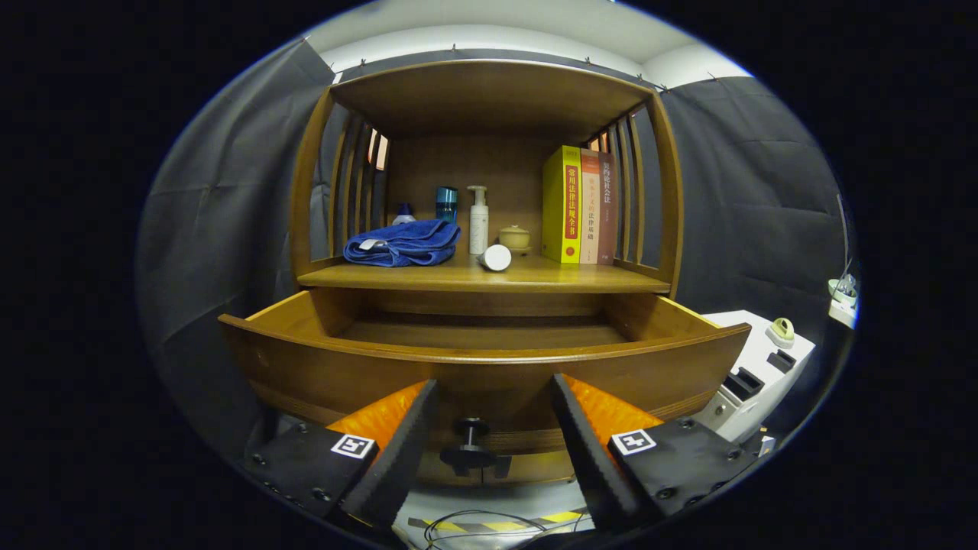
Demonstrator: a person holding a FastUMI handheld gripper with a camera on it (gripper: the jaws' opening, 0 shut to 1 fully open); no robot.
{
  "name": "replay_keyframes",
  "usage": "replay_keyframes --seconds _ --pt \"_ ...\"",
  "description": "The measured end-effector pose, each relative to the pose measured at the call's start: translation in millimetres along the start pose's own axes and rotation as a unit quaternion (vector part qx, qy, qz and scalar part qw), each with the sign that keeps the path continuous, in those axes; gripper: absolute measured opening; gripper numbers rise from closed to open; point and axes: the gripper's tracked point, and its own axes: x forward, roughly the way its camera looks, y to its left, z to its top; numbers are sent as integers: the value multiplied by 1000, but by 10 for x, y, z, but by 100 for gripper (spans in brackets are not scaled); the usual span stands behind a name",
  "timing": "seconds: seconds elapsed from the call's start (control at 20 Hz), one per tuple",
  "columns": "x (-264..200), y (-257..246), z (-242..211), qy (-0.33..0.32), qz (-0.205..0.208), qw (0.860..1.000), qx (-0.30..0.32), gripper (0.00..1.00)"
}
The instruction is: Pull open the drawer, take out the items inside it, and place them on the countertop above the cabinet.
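Observation:
The wooden drawer (489, 367) stands pulled out toward me, and the part of its inside that shows is bare wood. Its dark round knob (471, 443) sits on the front panel, in the gap between my fingers. My gripper (493, 393) is open, fingers spread to either side of the knob, touching nothing. On the countertop (550, 279) above the drawer lie a folded blue towel (403, 243) and a small white tube (496, 257) on its side. Behind them stand a white pump bottle (478, 220), a teal bottle (446, 203), a small lidded jar (514, 237).
Three upright books (581, 205) stand at the right of the countertop under the cabinet's top board. A white machine (756, 370) sits low to the right of the drawer. Cables and striped tape (489, 523) lie on the floor below the fingers.

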Motion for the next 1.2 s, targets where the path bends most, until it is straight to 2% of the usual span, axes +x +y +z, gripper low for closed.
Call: replay_keyframes --seconds 0.8,1.1,1.2 --pt "1246 29 273 6 -23 1000 -19 95" --pt "1249 71 275 12 -17 1000 -23 94" --pt "1219 35 407 5 -20 1000 -15 94"
